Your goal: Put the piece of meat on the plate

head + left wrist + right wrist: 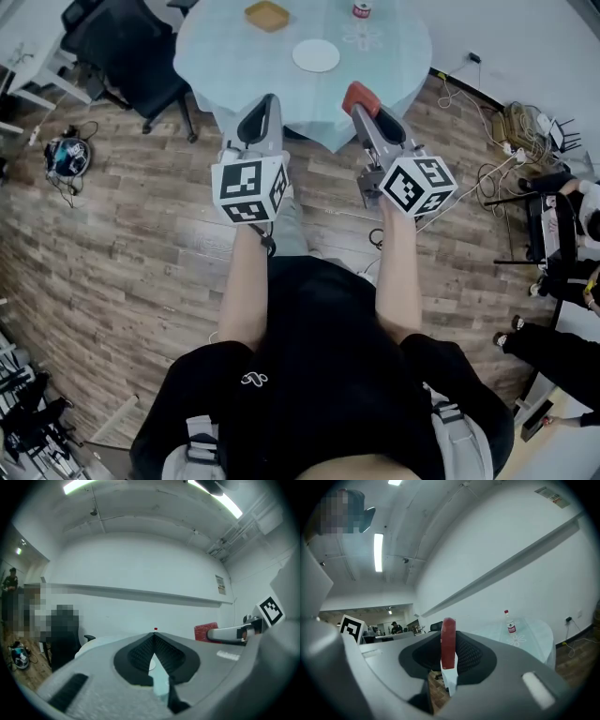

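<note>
The piece of meat (357, 95) is a flat red slab, and my right gripper (361, 103) is shut on it, just short of the table's near edge. In the right gripper view the meat (448, 641) stands on edge between the jaws. The white plate (316, 55) lies bare on the round table (216, 47), ahead of and between both grippers. My left gripper (262, 103) is shut with nothing in it, level with the right one. Its view shows the pads meeting at the tips (154, 633), and the meat (205, 631) off to the right.
On the table's far side lie an orange-brown square tray (267, 15) and a small red-labelled bottle (362, 9), the bottle (510, 622) also showing in the right gripper view. A black office chair (131, 47) stands left of the table. Cables and people's legs are at the right (544, 187).
</note>
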A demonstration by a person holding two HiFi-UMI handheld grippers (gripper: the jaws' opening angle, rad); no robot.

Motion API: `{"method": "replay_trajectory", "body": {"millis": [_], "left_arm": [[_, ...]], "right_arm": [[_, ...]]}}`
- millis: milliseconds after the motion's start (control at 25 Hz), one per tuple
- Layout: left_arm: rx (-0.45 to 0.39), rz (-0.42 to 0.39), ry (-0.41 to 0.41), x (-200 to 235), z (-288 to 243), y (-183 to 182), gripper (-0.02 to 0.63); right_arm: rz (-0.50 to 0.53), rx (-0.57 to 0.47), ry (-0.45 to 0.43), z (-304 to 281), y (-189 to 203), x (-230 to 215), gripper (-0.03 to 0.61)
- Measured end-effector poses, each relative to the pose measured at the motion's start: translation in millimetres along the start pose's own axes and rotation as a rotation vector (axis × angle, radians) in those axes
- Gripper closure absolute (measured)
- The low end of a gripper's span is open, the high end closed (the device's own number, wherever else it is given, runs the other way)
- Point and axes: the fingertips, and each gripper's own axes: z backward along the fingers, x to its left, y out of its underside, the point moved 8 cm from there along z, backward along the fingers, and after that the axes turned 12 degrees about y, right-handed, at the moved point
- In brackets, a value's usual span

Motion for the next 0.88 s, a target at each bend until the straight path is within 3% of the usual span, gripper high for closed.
{"method": "replay_trajectory", "body": {"millis": [160,360,600,880], "left_arm": [[0.004,0.051,0.023,20.6,-47.0,10.4,0.617],[0.039,0.071,0.074,48.9,-110.1,23.3,0.617],[0.105,0.099,0.056,122.1,-166.2,32.1,0.617],[0.120,0.087,0.006,213.9,-210.6,28.5,0.617]], "right_arm": [[0.043,0.024,0.006,-32.5,-4.4,-12.2,0.479],[0.013,0.066,0.072,-83.6,2.5,-52.4,0.479],[-0.062,0.095,0.157,-173.2,0.7,-83.1,0.479],[-0.011,0.088,0.203,-270.9,-13.4,-90.8,0.479]]}}
